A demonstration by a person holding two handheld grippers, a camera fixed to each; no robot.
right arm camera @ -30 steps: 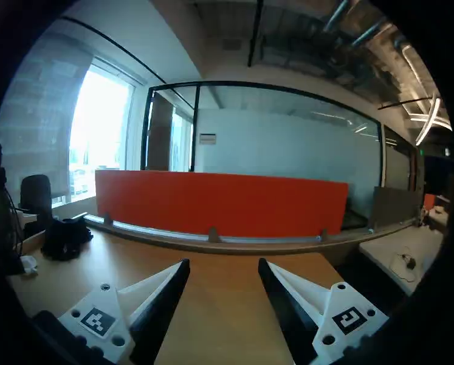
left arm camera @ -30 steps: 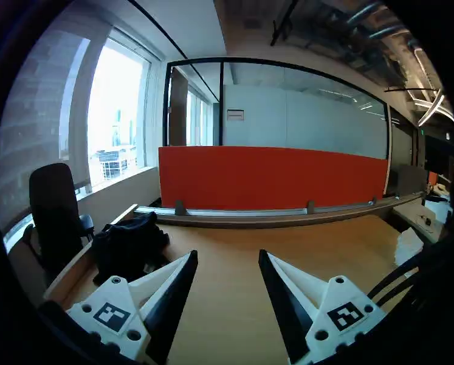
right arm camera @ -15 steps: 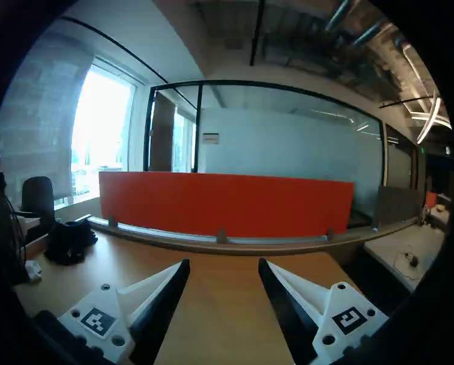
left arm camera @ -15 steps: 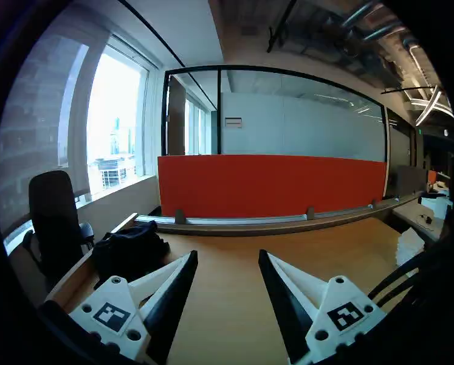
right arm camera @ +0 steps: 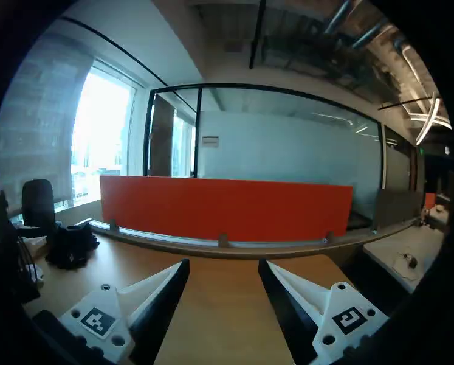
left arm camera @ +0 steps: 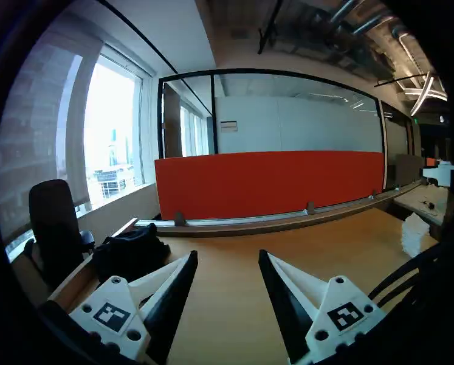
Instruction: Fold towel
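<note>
I see my left gripper (left arm camera: 227, 254) spread wide and empty over the light wooden desk (left arm camera: 227, 304). My right gripper (right arm camera: 223, 263) gapes just as wide, holding nothing. A crumpled white cloth (left arm camera: 415, 234), perhaps the towel, sits at the desk's far right, well apart from the soft black bag (left arm camera: 129, 252).
</note>
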